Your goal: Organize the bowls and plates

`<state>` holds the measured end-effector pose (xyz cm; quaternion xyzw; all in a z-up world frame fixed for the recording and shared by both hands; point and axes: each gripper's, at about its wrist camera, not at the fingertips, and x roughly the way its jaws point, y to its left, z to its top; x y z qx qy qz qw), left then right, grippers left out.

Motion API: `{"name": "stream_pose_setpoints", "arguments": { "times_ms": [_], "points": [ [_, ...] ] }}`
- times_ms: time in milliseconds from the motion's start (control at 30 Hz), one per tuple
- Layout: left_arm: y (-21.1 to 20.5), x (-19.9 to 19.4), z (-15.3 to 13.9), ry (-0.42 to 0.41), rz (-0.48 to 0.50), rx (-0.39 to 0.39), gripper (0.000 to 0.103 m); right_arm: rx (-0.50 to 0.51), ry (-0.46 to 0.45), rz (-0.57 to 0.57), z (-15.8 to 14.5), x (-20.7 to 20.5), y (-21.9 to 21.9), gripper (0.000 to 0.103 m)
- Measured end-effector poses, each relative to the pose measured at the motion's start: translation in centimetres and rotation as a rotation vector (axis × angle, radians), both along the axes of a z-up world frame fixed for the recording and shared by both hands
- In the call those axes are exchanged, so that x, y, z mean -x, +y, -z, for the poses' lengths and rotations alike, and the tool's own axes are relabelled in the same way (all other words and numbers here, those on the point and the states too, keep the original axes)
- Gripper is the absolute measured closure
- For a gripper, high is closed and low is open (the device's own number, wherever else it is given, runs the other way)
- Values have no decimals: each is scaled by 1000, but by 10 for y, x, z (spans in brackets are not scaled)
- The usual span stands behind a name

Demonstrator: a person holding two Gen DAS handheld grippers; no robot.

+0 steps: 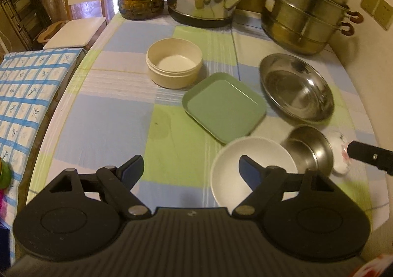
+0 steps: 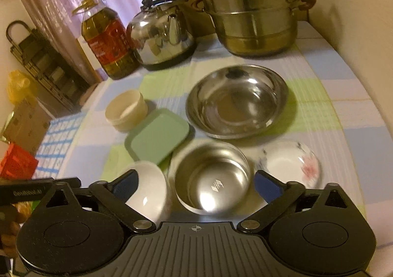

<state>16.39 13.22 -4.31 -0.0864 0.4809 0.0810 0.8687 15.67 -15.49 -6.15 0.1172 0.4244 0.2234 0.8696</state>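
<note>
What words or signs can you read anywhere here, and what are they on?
"GenRobot.AI": white letters, slightly blurred, on the black bar of the left gripper, seen from the right wrist.
Red label on the big oil bottle: print too small and blurred to read.
Crosshair sign on the right gripper's ribbed black body.
Small diamond-like mark inside the small steel bowl: no letters readable.

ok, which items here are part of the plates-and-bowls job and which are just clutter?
Job: cream tub, green square plate, large steel dish, small steel bowl, white bowl, floral bowl.

Clutter: oil bottle, kettle, steamer pot.
</note>
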Motion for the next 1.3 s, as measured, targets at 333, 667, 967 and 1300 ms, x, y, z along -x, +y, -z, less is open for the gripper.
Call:
{"name": "stream_pose_setpoints", "arguments": {
  "times_ms": [333, 667, 967, 1300],
  "points": [
    [27, -58, 27, -22, 7, 34, 21, -58, 58, -28, 27, -62, 38, 23],
    [42, -107, 74, 16, 21, 29, 42, 2, 136, -76, 67, -106, 73, 50],
    [43, -129, 102, 56, 54, 30, 54, 57, 199, -79, 91, -131, 92, 66],
    [49, -146, 114, 73, 62, 36, 65, 119, 253, -50, 104, -152, 107, 80]
  ]
}}
